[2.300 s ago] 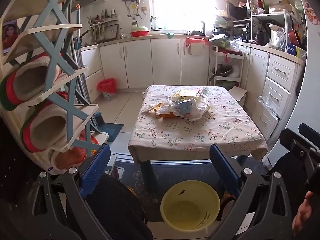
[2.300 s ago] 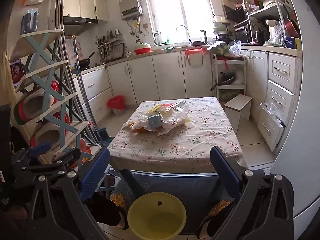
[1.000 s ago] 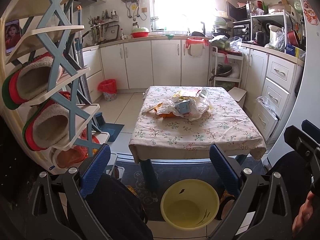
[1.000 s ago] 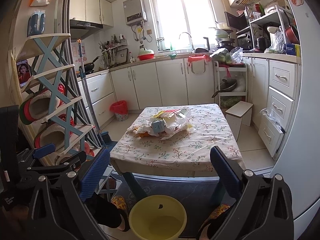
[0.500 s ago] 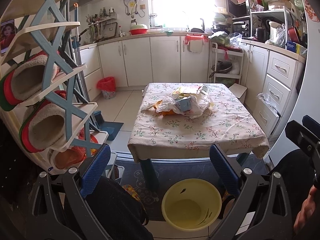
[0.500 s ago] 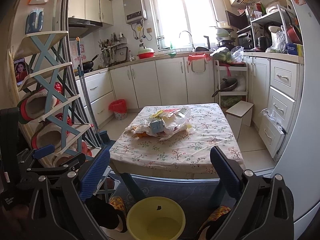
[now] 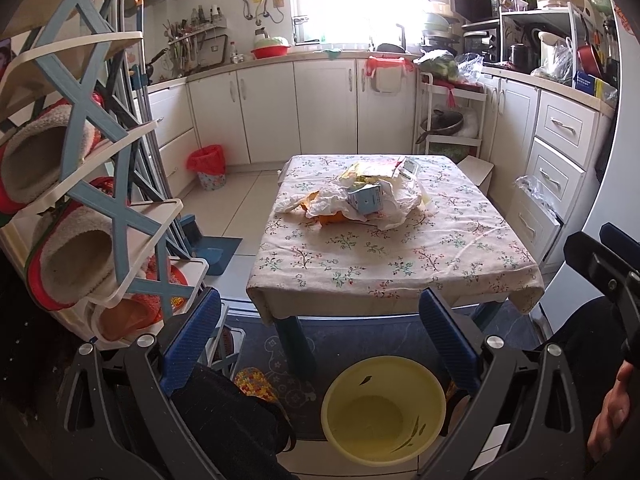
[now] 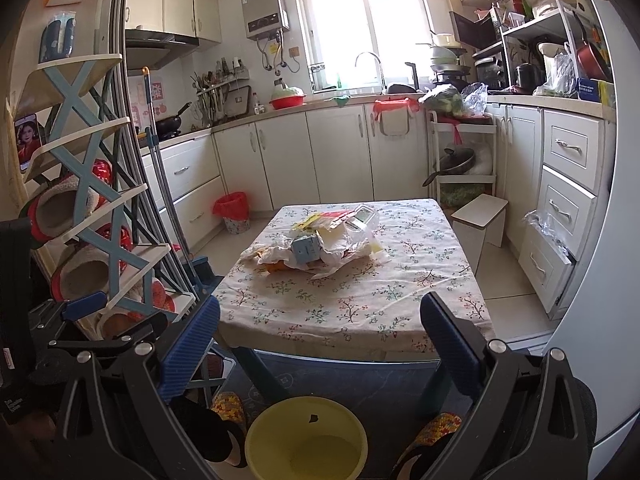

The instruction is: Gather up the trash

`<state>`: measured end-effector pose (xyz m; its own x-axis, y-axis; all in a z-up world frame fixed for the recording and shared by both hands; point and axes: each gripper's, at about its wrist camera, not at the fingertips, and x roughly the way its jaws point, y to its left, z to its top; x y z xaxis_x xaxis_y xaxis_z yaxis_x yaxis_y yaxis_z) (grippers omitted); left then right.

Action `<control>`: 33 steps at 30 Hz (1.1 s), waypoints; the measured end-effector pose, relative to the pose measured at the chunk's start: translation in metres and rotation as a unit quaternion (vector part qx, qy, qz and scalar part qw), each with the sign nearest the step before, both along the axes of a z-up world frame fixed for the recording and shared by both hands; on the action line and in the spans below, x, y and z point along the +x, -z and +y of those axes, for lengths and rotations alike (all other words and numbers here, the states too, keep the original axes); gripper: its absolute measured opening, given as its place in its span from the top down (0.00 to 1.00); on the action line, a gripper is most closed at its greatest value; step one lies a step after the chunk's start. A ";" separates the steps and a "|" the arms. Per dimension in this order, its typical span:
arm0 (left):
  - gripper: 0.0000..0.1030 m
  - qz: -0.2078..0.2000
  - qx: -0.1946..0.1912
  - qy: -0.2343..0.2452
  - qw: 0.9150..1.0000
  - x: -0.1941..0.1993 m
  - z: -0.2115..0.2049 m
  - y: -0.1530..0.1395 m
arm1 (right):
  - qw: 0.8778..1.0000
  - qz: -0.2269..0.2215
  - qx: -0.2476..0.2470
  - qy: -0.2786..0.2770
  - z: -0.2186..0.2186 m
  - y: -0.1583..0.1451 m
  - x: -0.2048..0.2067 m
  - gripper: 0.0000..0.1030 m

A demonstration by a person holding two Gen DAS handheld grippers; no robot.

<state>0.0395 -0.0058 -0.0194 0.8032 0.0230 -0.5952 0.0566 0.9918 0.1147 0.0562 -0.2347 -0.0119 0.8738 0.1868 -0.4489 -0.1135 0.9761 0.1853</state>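
A heap of trash [image 7: 360, 200] [image 8: 320, 244] lies mid-table on the floral cloth: crumpled white plastic, yellow wrappers, a small blue carton, something orange underneath. A yellow bucket [image 7: 384, 408] [image 8: 306, 438] stands on the floor in front of the table. My left gripper [image 7: 320, 336] and right gripper [image 8: 320, 344] are both open and hold nothing, well short of the table's near edge. The right gripper's side shows at the right edge of the left wrist view, with a hand below it.
A low table [image 7: 400, 276] [image 8: 360, 312] stands in a small kitchen. A shoe rack [image 7: 80, 208] with slippers crowds the left. A red-lined bin [image 7: 208, 166] and a dustpan [image 7: 216, 248] are on the left floor. White drawers [image 8: 560, 216] and a small stool [image 8: 480, 216] are at right.
Both views shift only slightly; the left view has drifted a little closer to the table. Both grippers remain open and the trash heap has not moved.
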 end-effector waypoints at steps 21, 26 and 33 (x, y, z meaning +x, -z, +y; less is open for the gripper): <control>0.08 0.011 0.001 -0.007 1.000 0.110 0.030 0.019 | 0.999 0.019 -0.015 -0.029 0.004 0.017 0.089 0.07; 0.08 0.033 0.008 0.004 0.999 0.160 0.032 0.032 | 0.999 0.035 -0.015 -0.039 0.002 0.027 0.127 0.07; 0.08 0.080 0.028 -0.001 0.996 0.248 0.039 0.058 | 0.997 0.065 -0.006 -0.044 -0.003 0.045 0.172 0.07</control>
<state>0.2871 0.0331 -0.0773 0.6978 0.0615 -0.7137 0.0759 0.9843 0.1591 0.2281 -0.2380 -0.0571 0.7883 0.2547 -0.5601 -0.1753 0.9656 0.1922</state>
